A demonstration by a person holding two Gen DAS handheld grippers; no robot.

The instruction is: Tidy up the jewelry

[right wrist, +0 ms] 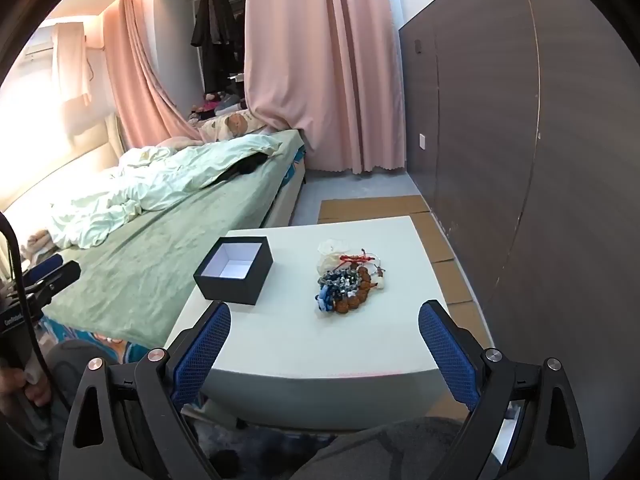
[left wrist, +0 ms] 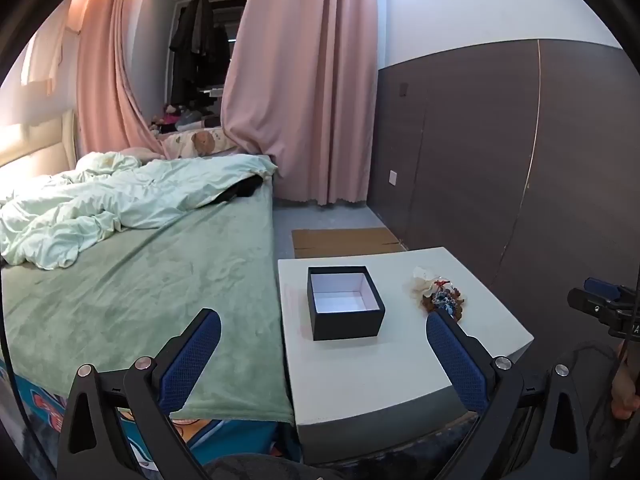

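A black square box (left wrist: pixel 345 303) (right wrist: pixel 234 270) with a white empty inside stands open on the left part of a small white table (left wrist: pixel 400 372) (right wrist: pixel 320 344). To its right lies a heap of jewelry (left wrist: pixel 438 294) (right wrist: pixel 350 282): bead bracelets in brown, blue and grey, red cords and a clear pouch. My left gripper (left wrist: pixel 323 328) hovers wide open before the table's near edge, nothing between its blue pads. My right gripper (right wrist: pixel 325 322) is also wide open and empty, short of the heap. Each gripper shows at the edge of the other's view.
A bed (left wrist: pixel 152 280) (right wrist: pixel 160 236) with green sheet and rumpled pale duvet abuts the table's left side. A dark panelled wall (left wrist: pixel 520 160) (right wrist: pixel 520 140) runs along the right. Cardboard sheets (left wrist: pixel 344 242) (right wrist: pixel 440 240) lie on the floor beyond the table. Pink curtains (left wrist: pixel 304 80) hang behind.
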